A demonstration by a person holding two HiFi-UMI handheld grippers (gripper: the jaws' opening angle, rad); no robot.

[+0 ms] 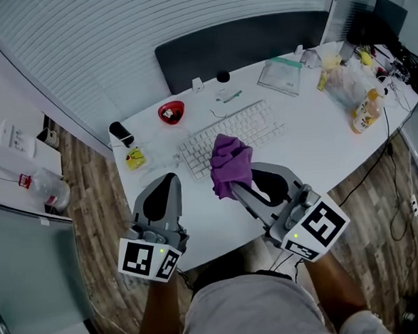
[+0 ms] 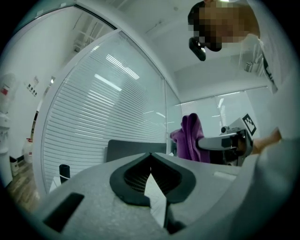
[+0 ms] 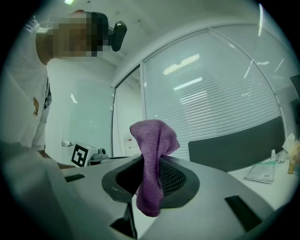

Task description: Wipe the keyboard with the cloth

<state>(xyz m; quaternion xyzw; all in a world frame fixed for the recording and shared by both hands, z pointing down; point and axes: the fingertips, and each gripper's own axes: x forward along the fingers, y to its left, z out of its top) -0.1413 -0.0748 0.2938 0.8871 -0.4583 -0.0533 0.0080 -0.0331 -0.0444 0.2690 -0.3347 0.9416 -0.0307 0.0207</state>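
Note:
The white keyboard (image 1: pixel 229 134) lies slantwise in the middle of the white table (image 1: pixel 315 155). A purple cloth (image 1: pixel 229 165) hangs bunched over the keyboard's near edge, pinched in my right gripper (image 1: pixel 233 187). In the right gripper view the cloth (image 3: pixel 152 159) stands up between the jaws of that gripper (image 3: pixel 150 171), which is shut on it. My left gripper (image 1: pixel 169 180) hovers at the table's near left edge, left of the keyboard. Its jaws (image 2: pixel 151 161) are shut with nothing between them. From the left gripper view the cloth (image 2: pixel 189 138) shows off to the right.
A red bowl (image 1: pixel 171 112), a black cylinder (image 1: pixel 121 133) and a yellow item (image 1: pixel 135 158) sit left of the keyboard. A clear bag (image 1: pixel 282 75), wrapped goods and an orange bottle (image 1: pixel 364 112) crowd the far right. A dark chair back (image 1: pixel 243 42) stands behind the table.

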